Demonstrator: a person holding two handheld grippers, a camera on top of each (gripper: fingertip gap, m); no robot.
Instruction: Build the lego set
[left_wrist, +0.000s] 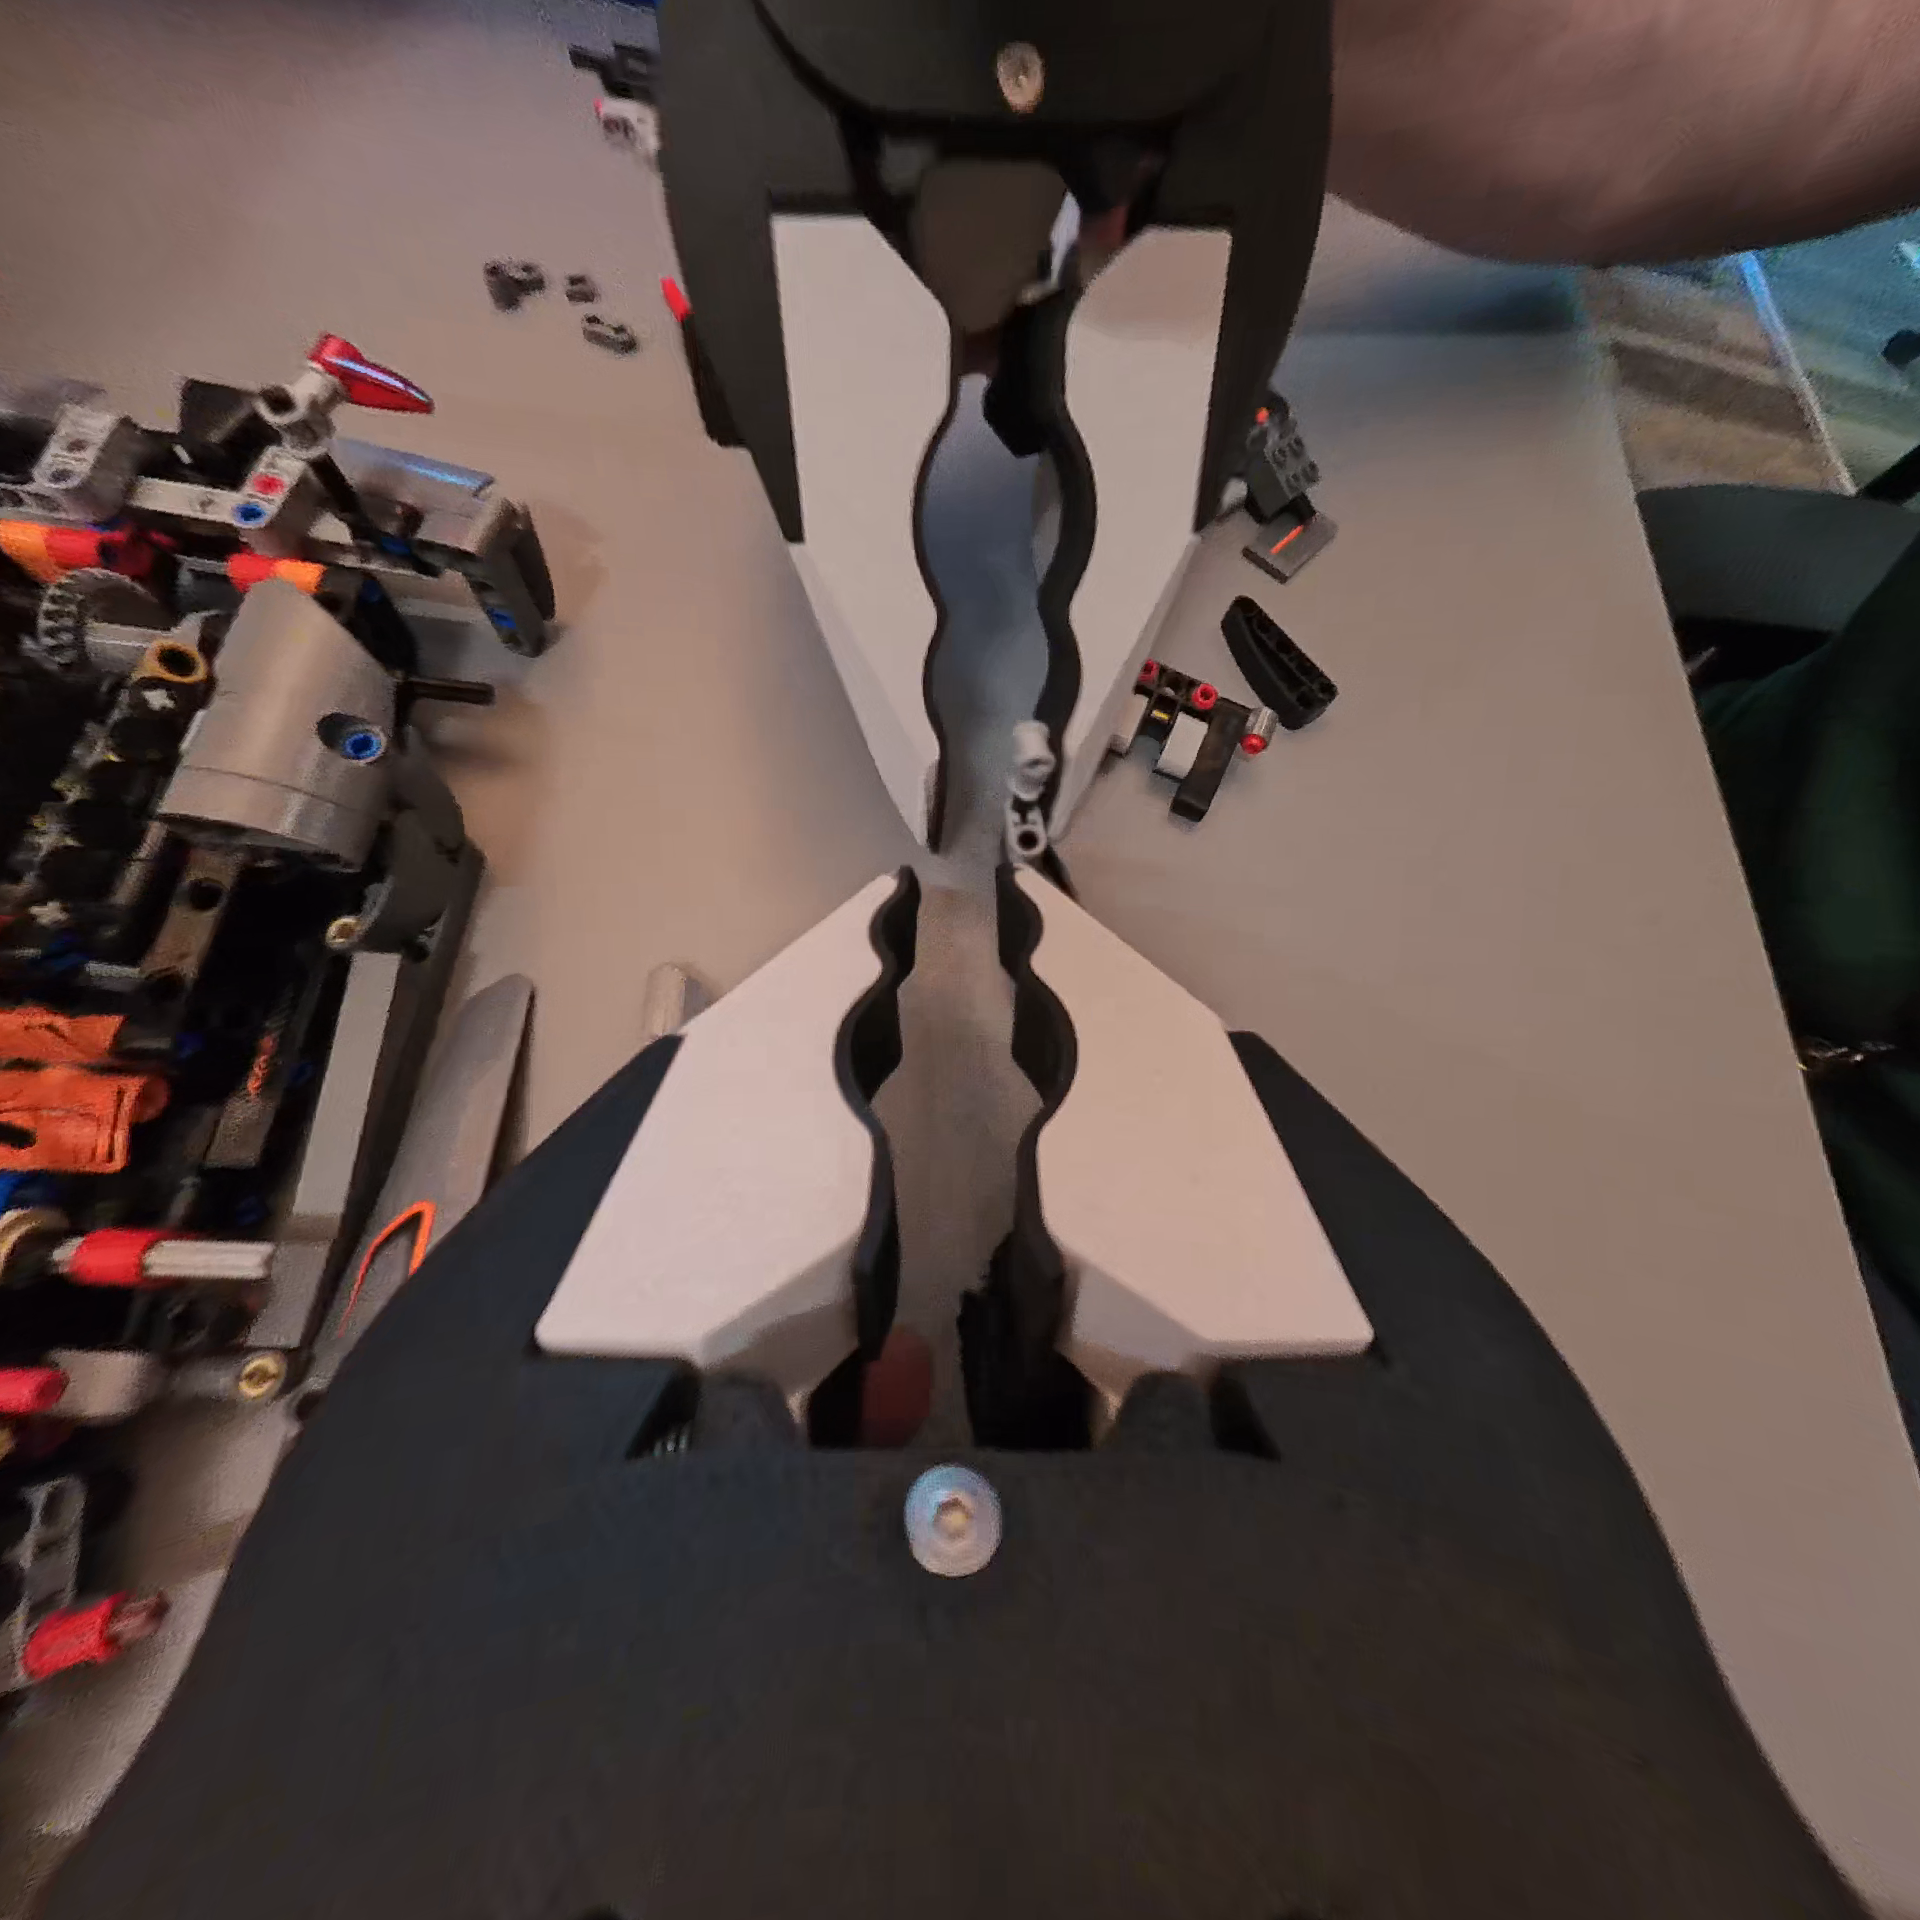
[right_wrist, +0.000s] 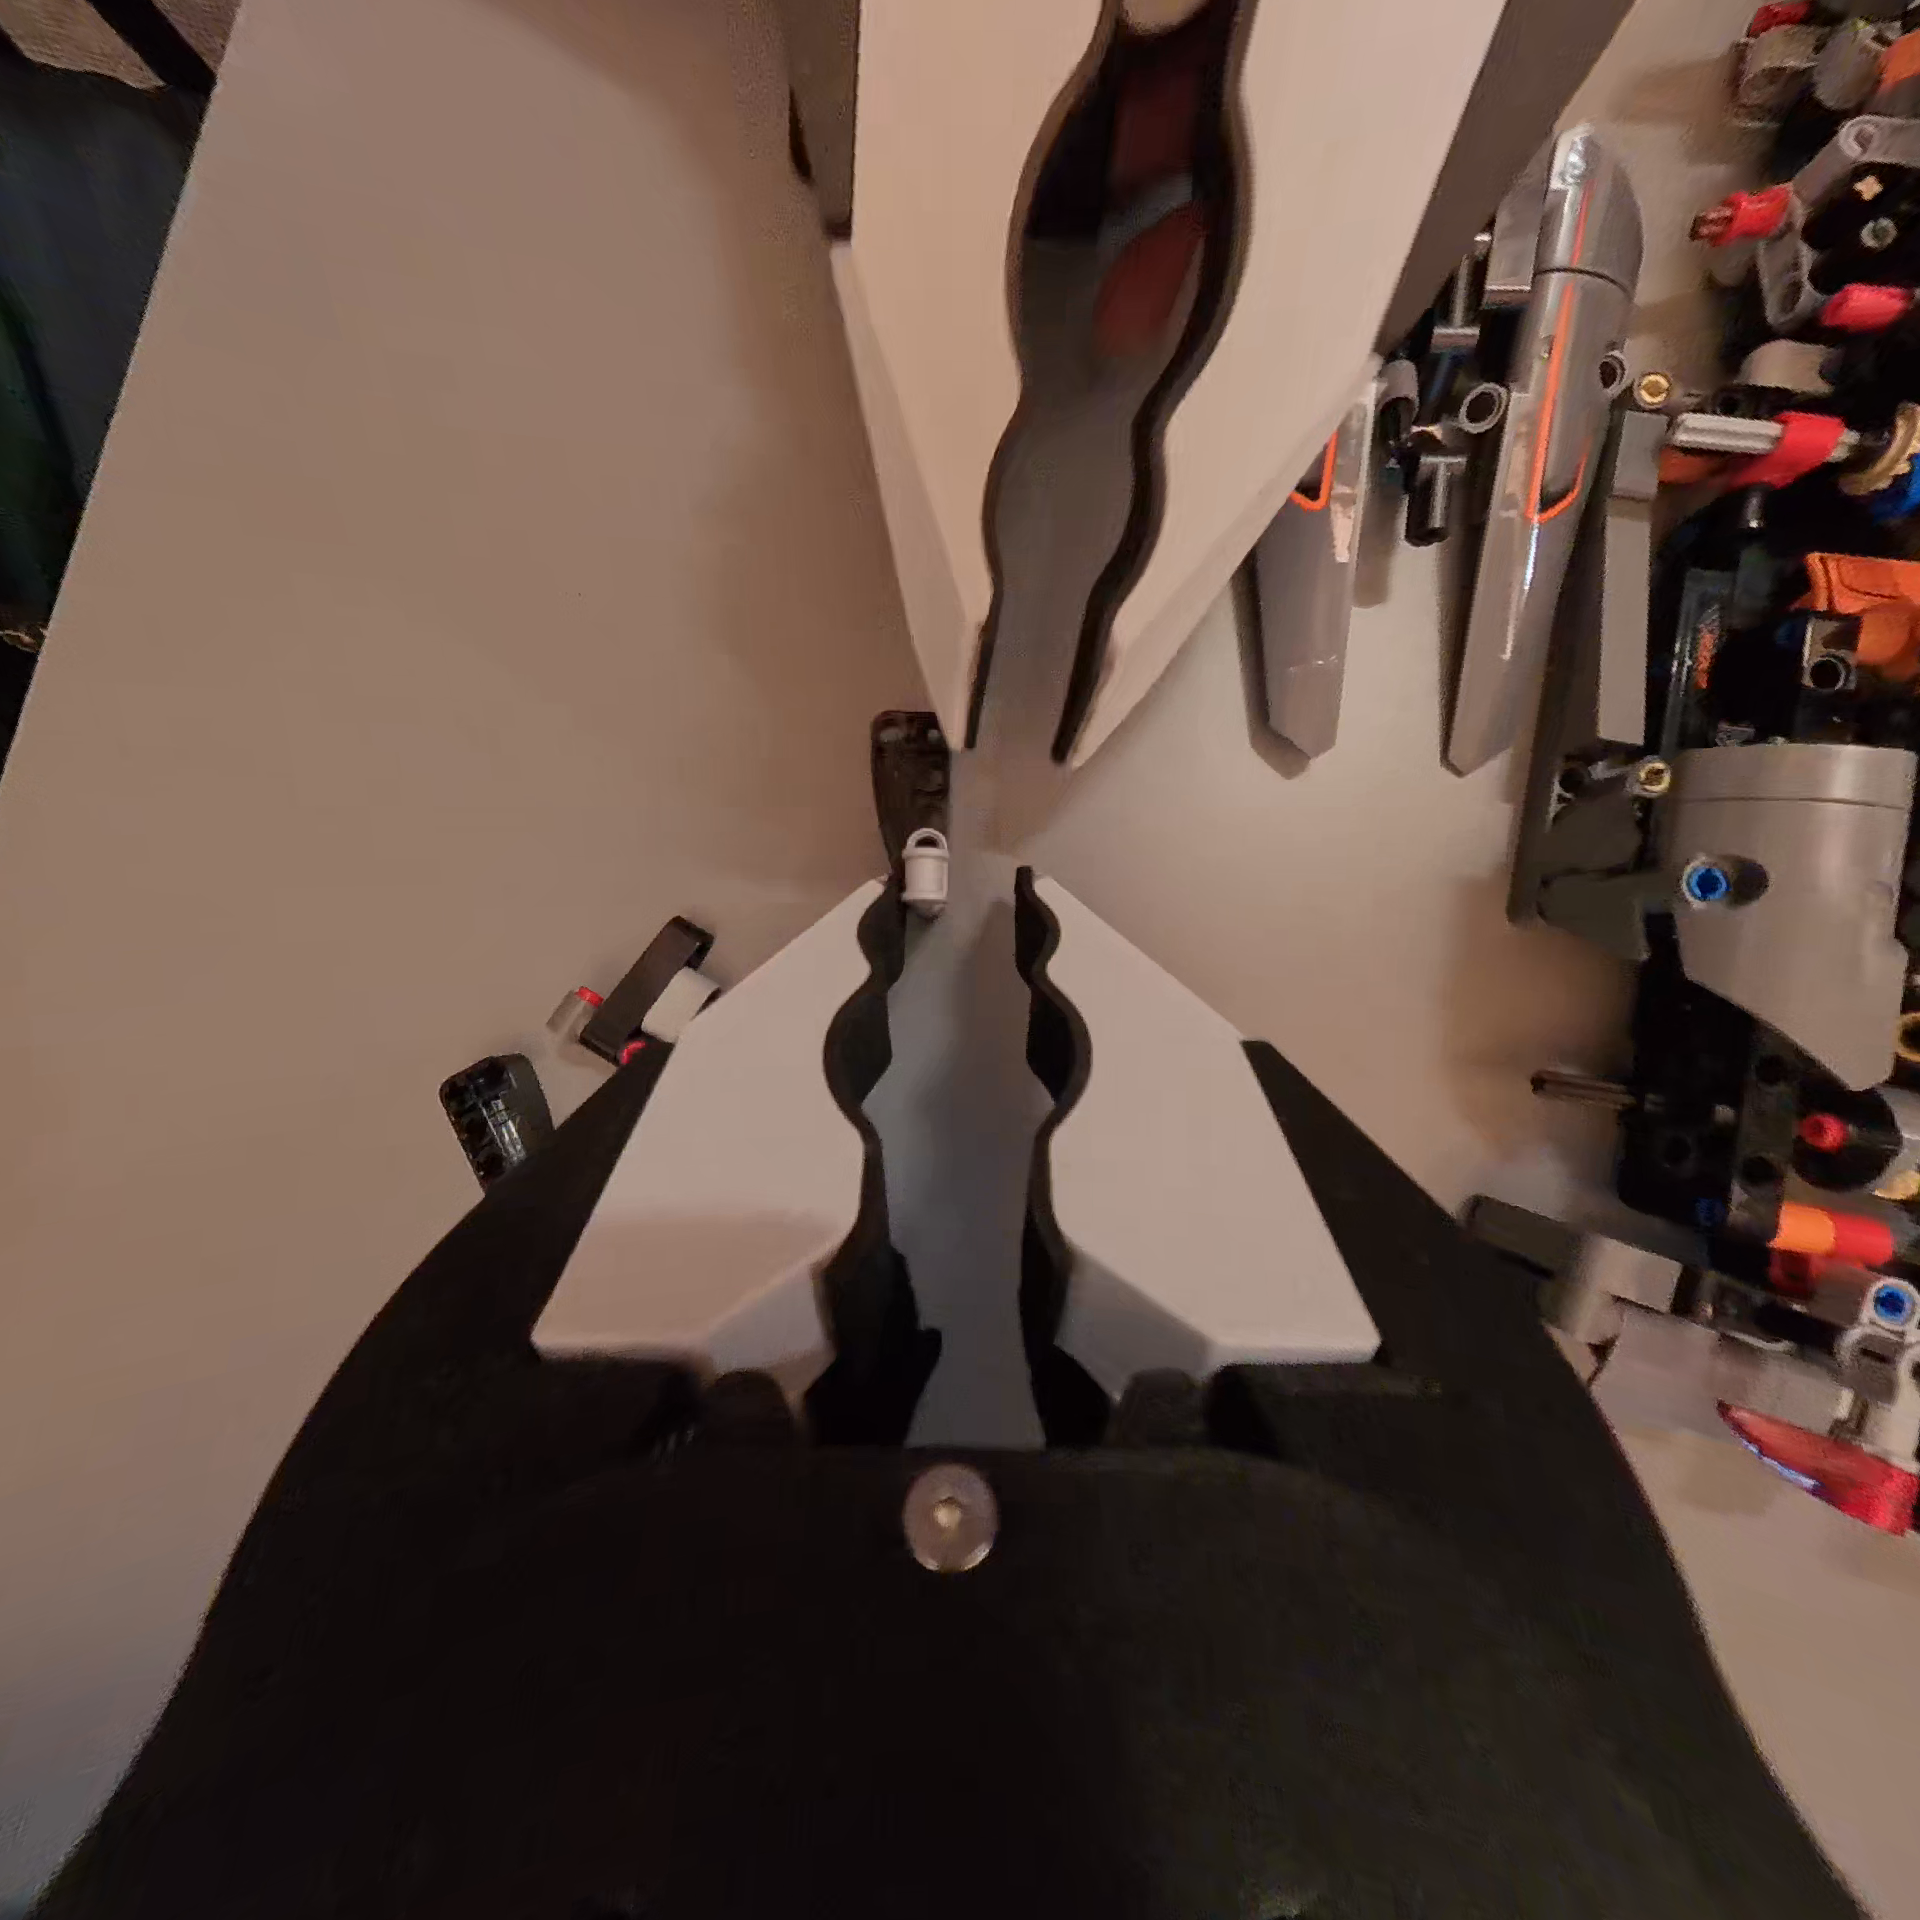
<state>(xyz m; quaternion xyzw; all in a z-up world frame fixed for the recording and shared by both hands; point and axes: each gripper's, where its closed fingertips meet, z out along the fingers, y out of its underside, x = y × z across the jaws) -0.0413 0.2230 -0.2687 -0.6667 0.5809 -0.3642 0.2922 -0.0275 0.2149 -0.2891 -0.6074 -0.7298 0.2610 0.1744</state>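
My two grippers face each other tip to tip over the pale table. The left gripper has its jaws a narrow gap apart with nothing between them; it also shows in the right wrist view. The right gripper also stands slightly apart. A small light grey connector sits against the inside of its left fingertip, and the other finger does not touch it. The connector also shows in the left wrist view. A black beam lies just beyond it. The part-built grey, black and orange lego model stands beside the grippers.
Loose parts lie nearby: a black curved panel, a small black assembly with red pins, a dark grey piece and small black bits. Long grey panels lie by the model. A person's arm shows at the top. Left and right tips are no more than a few centimetres apart. From either gripper's tips it is about 15 centimetres to the dark grey piece.
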